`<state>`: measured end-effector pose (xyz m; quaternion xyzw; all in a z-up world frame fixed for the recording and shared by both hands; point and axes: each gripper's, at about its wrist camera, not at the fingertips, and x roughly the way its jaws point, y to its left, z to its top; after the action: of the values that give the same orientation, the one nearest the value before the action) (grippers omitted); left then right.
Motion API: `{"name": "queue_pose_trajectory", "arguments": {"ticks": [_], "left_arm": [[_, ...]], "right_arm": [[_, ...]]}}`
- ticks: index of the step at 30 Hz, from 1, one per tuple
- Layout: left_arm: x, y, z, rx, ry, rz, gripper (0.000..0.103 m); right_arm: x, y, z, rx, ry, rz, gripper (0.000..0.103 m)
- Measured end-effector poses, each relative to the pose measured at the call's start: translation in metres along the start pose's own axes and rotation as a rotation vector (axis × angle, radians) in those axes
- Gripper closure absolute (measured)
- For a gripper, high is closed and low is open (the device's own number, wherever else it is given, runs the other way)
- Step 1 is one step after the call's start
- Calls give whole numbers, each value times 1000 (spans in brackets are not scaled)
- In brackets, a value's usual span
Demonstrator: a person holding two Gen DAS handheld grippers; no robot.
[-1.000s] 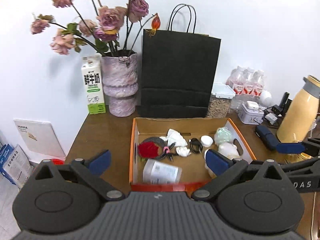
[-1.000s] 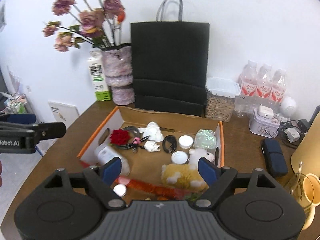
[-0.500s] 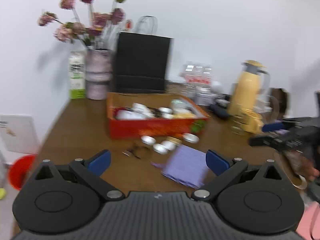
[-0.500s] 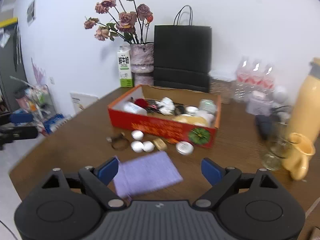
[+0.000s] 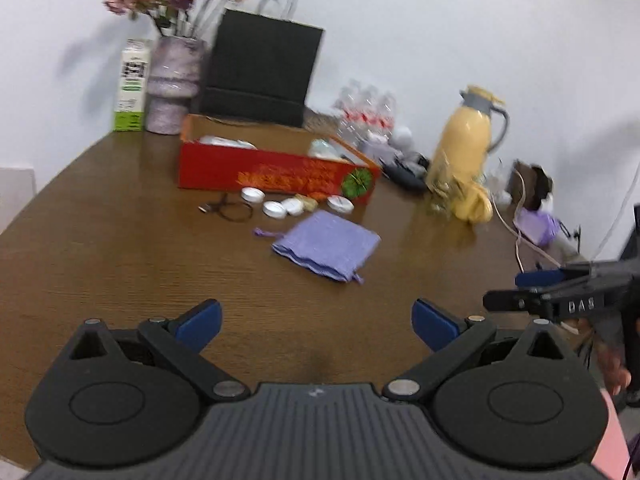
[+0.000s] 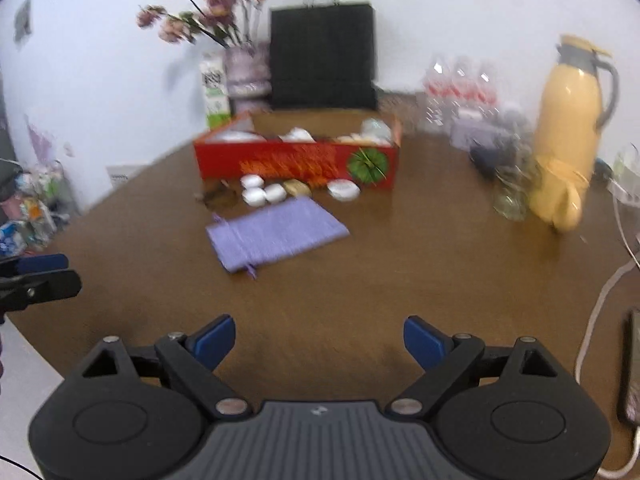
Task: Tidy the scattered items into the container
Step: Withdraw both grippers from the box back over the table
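a white wall backs a brown wooden table (image 5: 120, 264). the red box (image 5: 276, 172), the container, stands toward the far side of the table, already holding several pale items. behind the red box are a black paper bag (image 5: 260, 64), a vase of dried roses (image 5: 172, 84) and a milk carton (image 5: 130, 88); to the right of the box stand water bottles (image 6: 456, 88) and a yellow thermos jug (image 6: 572, 128). just in front of the red box lie the scattered items: four small white round lids (image 5: 274, 209), a small tan piece (image 6: 297, 188) and a thin dark cable loop (image 5: 234, 210). nearer than these, still in front of the box, a flat purple drawstring pouch (image 5: 326, 246) lies alone. a wide bare stretch of table separates the pouch from both claws. the table's curved left edge falls well left of the box.

the left claw (image 5: 316, 320) is spread wide, empty, touching nothing. the right claw (image 6: 318, 340) has just been opening; it too gapes wide, with nothing between its jaws.
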<state>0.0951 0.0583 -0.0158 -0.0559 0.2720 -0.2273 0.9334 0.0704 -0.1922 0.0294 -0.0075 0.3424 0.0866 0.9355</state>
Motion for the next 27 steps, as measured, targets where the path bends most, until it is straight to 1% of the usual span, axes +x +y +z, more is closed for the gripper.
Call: {"name": "queue_pose_trajectory", "arguments": {"ticks": [2, 4, 8, 10, 13, 14, 15, 16, 18, 19, 20, 21, 22, 24, 26, 27], "left_arm": [[0, -1, 1, -1, -11, 15, 0], [0, 0, 2, 2, -17, 35, 0], [4, 3, 3, -2, -4, 89, 0], [8, 5, 5, 1, 6, 110, 0], [15, 6, 11, 19, -13, 127, 0], [19, 6, 14, 28, -19, 127, 2], [25, 6, 20, 42, -17, 123, 7], [32, 6, 25, 58, -12, 120, 10], [50, 7, 38, 90, -6, 120, 18], [61, 8, 46, 111, -4, 110, 20], [73, 10, 54, 126, -2, 96, 22], [87, 12, 62, 135, 3, 78, 26], [104, 16, 71, 142, 20, 64, 28], [140, 22, 86, 167, 66, 51, 44], [168, 25, 94, 213, 91, 43, 49], [184, 28, 98, 229, 106, 44, 49]], "right_arm": [[-1, -4, -4, 15, 1, -8, 12], [-4, -6, -3, 33, -21, 1, 12], [-4, -6, 0, 31, -58, 13, 13], [1, -3, 3, 21, -59, 13, 14], [11, -2, 7, 17, -49, 8, 15], [15, -3, 9, 19, -46, 6, 16], [19, -4, 12, 21, -43, 5, 18], [24, -4, 16, 21, -45, 6, 20], [35, -6, 24, 15, -52, 10, 20], [42, -7, 28, 8, -60, 13, 22], [52, -8, 33, 0, -62, 9, 26], [62, -8, 38, -8, -56, -6, 29], [73, -9, 45, -18, -53, -25, 34], [93, -11, 57, -30, -54, -41, 35], [112, -14, 72, -32, -56, -45, 35], [123, -16, 80, -31, -61, -43, 35]]}}
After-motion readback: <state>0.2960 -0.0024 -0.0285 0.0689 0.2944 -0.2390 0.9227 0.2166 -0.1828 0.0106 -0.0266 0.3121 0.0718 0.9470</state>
